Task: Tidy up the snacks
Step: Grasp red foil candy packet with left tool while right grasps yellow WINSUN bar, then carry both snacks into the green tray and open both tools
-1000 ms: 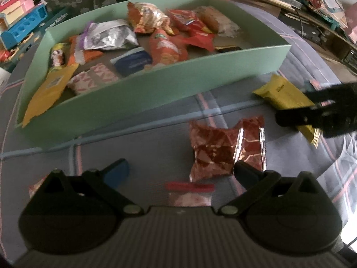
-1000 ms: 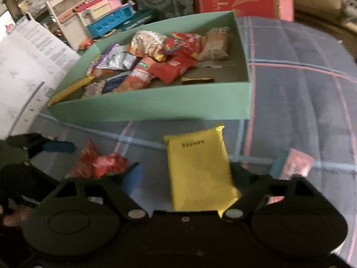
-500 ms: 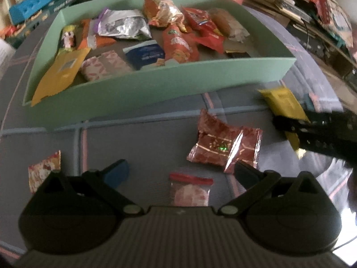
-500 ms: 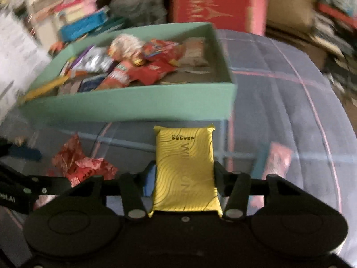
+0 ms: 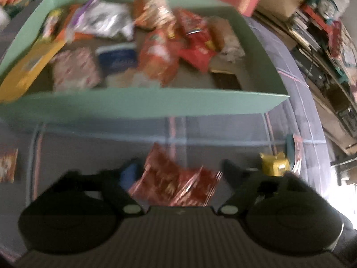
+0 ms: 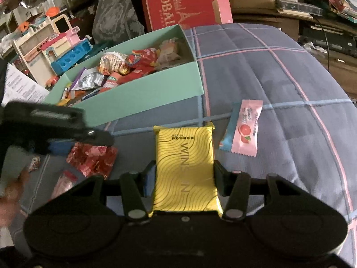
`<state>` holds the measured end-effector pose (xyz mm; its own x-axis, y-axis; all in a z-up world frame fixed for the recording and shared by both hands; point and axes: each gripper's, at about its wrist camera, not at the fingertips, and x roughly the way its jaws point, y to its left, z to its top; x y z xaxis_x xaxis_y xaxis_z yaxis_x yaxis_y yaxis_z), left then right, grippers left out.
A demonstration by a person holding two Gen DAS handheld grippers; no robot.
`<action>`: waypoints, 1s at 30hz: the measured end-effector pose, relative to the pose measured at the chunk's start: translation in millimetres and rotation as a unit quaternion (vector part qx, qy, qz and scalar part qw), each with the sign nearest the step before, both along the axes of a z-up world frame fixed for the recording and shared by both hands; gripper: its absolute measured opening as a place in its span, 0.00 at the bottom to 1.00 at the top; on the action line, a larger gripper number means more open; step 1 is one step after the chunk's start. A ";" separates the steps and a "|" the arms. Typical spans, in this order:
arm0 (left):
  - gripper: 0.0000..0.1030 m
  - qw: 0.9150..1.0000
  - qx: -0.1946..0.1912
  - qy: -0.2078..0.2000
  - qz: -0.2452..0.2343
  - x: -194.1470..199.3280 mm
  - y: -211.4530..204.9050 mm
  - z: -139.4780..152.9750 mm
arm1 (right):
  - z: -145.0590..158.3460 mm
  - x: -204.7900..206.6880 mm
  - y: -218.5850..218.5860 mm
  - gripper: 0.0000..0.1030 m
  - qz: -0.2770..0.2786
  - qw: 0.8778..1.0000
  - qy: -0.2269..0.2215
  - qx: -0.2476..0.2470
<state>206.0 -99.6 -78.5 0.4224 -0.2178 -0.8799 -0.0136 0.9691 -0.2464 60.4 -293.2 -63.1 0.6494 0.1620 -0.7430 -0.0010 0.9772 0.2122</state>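
Note:
A green box (image 5: 142,107) (image 6: 142,96) full of snack packets stands on the blue plaid cloth. My right gripper (image 6: 184,174) is shut on a yellow packet (image 6: 185,167) and holds it above the cloth near the box's front corner; the packet also shows in the left wrist view (image 5: 275,164). My left gripper (image 5: 178,172) is open, its fingers either side of a red foil packet (image 5: 174,183) (image 6: 92,158) lying on the cloth. The left wrist view is blurred.
A pink and blue candy packet (image 6: 244,129) lies right of the yellow packet. A small pink packet (image 6: 63,183) and a small patterned packet (image 5: 7,165) lie on the cloth at the left. A red carton (image 6: 183,2) and toys stand behind the box.
My left gripper has moved forward so the red foil packet now sits between its open fingers. My right gripper has closed on the yellow packet and lifted it.

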 end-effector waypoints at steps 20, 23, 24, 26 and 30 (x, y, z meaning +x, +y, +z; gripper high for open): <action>0.59 0.993 0.098 -0.021 -0.068 -21.7 -42.7 -5.4 | -2.0 -6.0 -0.6 0.51 -0.003 1.000 -0.020 -0.002; 0.37 0.987 0.122 -0.043 -0.093 -28.7 -49.0 -3.2 | -1.0 -8.4 -5.7 0.50 -0.008 1.000 -0.015 0.011; 0.37 0.988 0.116 -0.043 -0.095 -30.0 -47.1 -2.1 | -0.4 -8.8 -7.3 0.50 -0.009 1.000 -0.012 0.015; 0.36 0.988 0.111 -0.043 -0.098 -32.9 -41.3 0.4 | 1.1 -8.9 -8.6 0.50 -0.013 1.000 -0.007 0.025; 0.36 0.989 0.090 -0.064 -0.100 -38.4 -27.0 17.0 | 11.0 -6.0 -13.6 0.50 -0.024 0.999 -0.013 0.044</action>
